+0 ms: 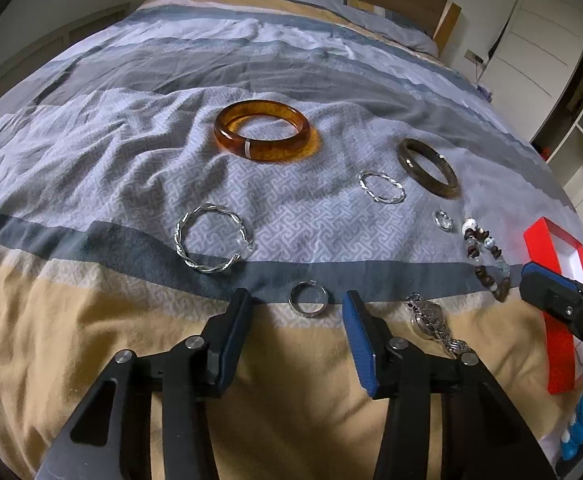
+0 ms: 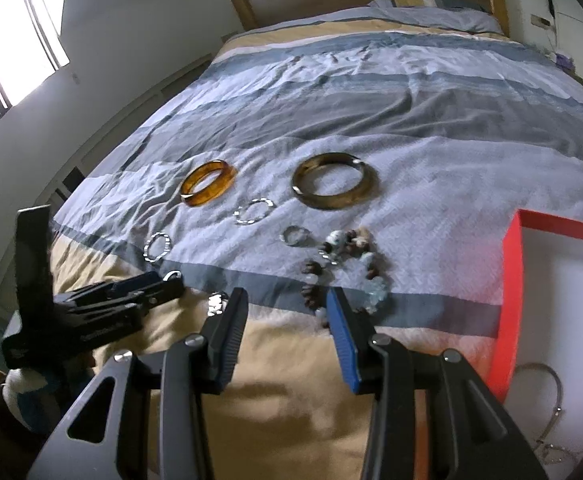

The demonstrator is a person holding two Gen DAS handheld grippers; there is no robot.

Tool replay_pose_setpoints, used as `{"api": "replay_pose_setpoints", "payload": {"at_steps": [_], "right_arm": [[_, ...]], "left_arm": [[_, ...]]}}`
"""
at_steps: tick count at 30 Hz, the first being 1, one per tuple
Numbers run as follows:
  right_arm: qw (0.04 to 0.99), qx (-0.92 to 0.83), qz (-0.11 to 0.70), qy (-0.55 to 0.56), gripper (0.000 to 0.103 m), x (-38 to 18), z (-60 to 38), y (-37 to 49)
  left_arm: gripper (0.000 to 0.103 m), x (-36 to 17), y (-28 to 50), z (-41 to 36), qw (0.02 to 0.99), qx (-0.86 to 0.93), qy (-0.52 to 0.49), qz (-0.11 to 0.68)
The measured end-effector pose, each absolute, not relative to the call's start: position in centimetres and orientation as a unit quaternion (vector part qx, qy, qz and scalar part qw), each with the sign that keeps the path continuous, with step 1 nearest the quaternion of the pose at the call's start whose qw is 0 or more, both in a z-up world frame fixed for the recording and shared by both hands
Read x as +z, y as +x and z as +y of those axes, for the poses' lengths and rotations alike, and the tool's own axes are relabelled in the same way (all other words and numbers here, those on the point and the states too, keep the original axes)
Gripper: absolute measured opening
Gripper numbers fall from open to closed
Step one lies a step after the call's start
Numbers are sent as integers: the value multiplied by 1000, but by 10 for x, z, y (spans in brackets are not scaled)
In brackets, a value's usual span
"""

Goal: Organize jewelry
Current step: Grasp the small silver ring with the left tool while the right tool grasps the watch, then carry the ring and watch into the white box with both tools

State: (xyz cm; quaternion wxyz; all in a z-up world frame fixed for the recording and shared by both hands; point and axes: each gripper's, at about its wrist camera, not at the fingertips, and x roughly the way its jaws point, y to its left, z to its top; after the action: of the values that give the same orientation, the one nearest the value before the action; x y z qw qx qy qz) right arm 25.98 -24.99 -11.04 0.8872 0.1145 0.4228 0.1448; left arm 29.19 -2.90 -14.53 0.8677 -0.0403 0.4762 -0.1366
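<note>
Both grippers sit low over the tan band of the bedspread (image 1: 91, 340), tilted down at the jewelry. Left gripper (image 1: 297, 304) brackets a small silver ring (image 1: 308, 299): jaws apart, pads not touching it, ring lying flat on the cover btwn the fingertips. Looks lined up for a pinch, so prob. the ring is the next pick.

Right gripper (image 2: 287, 300) is also unclenched, nothing in it, fingertips at the near edge of the beaded bracelet (image 2: 343, 264). Can't say if a pad already touches a bead; view's too soft there.

Rest of the pieces lie spread out flat w/ gaps, which gives the jaws room around each one:
- amber bangle (image 1: 263, 136), farthest back
- dark bangle (image 1: 427, 168), right of it
- two twisted silver hoops, big (image 1: 211, 244) and small (image 1: 381, 187)
- tiny clear ring (image 1: 443, 219)
- metal chain piece (image 1: 431, 320) just right of the left gripper

Red box (image 2: 511, 300) stands open at the right, white inside, w/ a thin chain (image 2: 547, 408) already in it, likely the drop-off spot, on the right gripper's side.
</note>
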Motion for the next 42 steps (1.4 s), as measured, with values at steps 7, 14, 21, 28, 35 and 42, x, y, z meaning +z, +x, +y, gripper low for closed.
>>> {"api": "replay_pose_setpoints", "payload": {"at_steps": [7, 14, 21, 28, 35, 42], "right_arm": [[874, 195, 432, 105, 39, -118, -217, 261], [861, 219, 453, 67, 39, -135, -189, 268], [858, 209, 468, 36, 21, -151, -183, 278], [859, 212, 465, 40, 20, -148, -188, 276], [870, 203, 444, 68, 20, -124, -200, 252], [885, 197, 413, 81, 20, -87, -212, 219]], "left_arm": [[27, -149, 296, -29, 867, -145, -41, 475], [21, -153, 295, -29, 867, -153, -41, 473], [20, -157, 297, -27, 867, -156, -40, 472], [20, -151, 293, -29, 869, -161, -36, 467], [20, -129, 273, -30, 871, -174, -39, 457], [20, -92, 246, -36, 881, -180, -33, 437]]}}
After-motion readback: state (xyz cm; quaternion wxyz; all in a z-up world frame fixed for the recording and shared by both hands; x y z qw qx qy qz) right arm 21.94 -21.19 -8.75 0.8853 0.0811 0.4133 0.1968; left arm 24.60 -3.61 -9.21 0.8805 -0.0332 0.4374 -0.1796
